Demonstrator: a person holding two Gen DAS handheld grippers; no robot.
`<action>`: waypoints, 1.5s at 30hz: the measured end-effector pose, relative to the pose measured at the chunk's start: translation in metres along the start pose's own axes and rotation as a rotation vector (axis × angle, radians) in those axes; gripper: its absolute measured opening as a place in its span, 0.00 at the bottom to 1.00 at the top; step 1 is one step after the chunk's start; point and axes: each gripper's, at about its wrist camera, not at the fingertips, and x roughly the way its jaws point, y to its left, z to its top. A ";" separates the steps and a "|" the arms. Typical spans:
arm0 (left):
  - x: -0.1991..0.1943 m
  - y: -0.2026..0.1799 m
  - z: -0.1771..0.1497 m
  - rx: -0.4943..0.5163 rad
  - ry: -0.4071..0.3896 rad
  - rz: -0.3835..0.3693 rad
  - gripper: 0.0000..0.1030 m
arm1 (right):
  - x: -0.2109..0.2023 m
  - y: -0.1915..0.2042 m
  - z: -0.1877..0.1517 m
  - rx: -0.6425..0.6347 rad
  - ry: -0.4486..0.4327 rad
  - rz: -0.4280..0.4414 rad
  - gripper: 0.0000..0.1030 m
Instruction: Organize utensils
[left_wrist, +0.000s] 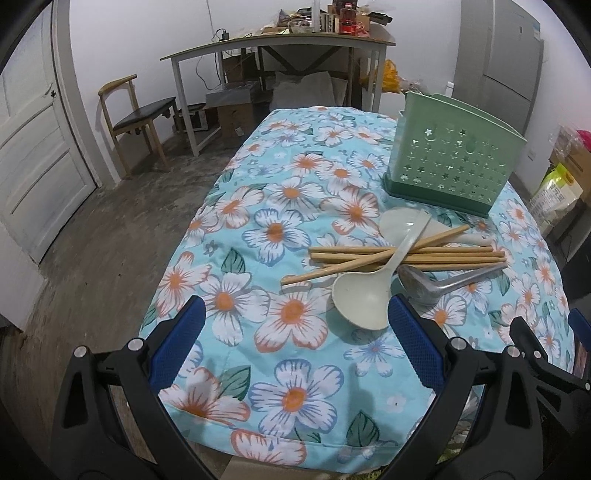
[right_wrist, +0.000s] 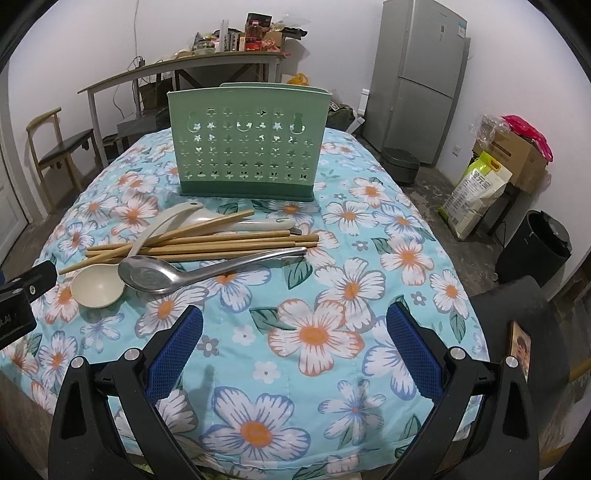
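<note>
Left claw: left claw (left_wrist: 293, 325) hangs low over the near edge of the counter (left_wrist: 258, 229), blue pads (left_wrist: 177, 343) spread wide apart, nothing between them.
Right claw: right claw (right_wrist: 295, 328) sits beside it at the same near edge, pads (right_wrist: 413, 350) likewise parted and empty.
Counter cover: floral cloth (right_wrist: 332, 295), light blue with orange-centred flowers, drapes the whole top.
Utensil pile: cream ladle (left_wrist: 364, 299) lies nearest the left claw, its handle crossing over the wooden chopsticks (left_wrist: 406, 254); steel spoon (right_wrist: 184, 273) lies in front of the chopsticks with its bowl beside the ladle's; a white rice paddle (right_wrist: 236, 221) lies behind, partly under the sticks.
Holder: green perforated utensil holder (right_wrist: 245, 147) stands upright behind the pile, near it but not touching; no handle shows above its rim, though its inside is hidden.
Done so far: apparently nothing; every visible utensil lies loose on the cloth.
Left to do: all pieces appear to need lifting and standing in the holder.
Likely first pick: ladle or steel spoon, since both lie on top and closest.
Hazard: crossed chopsticks may scatter when the ladle is pulled.
</note>
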 end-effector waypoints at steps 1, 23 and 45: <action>0.000 0.000 0.000 -0.002 0.001 0.001 0.93 | 0.000 0.000 0.000 -0.001 0.001 0.000 0.94; 0.001 0.002 0.000 -0.003 0.002 0.001 0.93 | 0.001 0.002 0.000 -0.003 0.004 -0.001 0.94; 0.005 -0.004 0.002 0.024 0.001 -0.015 0.93 | 0.001 0.000 0.000 0.000 0.000 0.003 0.94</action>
